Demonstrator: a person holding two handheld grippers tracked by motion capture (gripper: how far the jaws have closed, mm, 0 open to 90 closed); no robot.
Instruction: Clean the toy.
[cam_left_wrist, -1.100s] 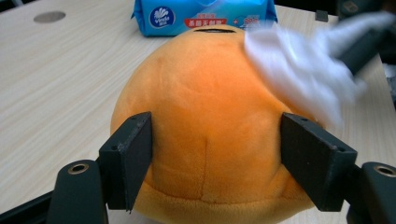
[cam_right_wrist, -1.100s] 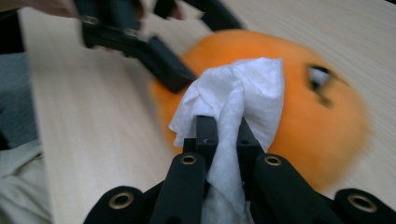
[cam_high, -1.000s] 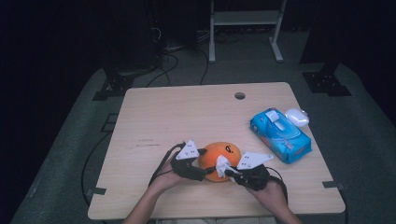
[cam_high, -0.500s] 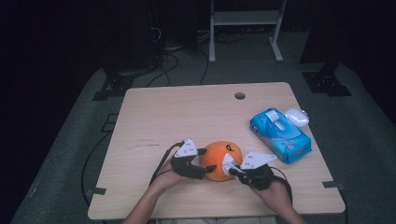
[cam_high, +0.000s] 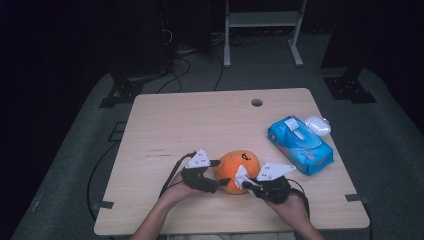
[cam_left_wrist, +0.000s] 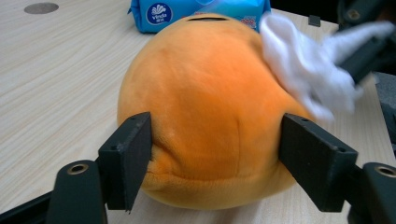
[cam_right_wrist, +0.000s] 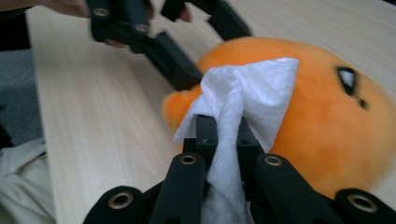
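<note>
Item: round orange plush toy (cam_high: 239, 167), sitting lower centre on the table (cam_high: 200, 120). Left gripper (cam_left_wrist: 215, 154) is clamping its sides; right gripper (cam_right_wrist: 223, 130) is pinching a white wipe (cam_right_wrist: 252, 88). Advisable: wipe lightly while bracing firmly.

A round orange plush toy (cam_high: 238, 170) with a small black mark on its upper face sits on the worktop (cam_high: 210, 125) between the two tools. The left tool (cam_high: 216, 173) brackets its rounded side, one jaw at each flank. A crumpled white wipe (cam_right_wrist: 243, 100) lies pressed against the toy's surface, pinched in the tip of the right tool (cam_right_wrist: 223, 133).
</note>
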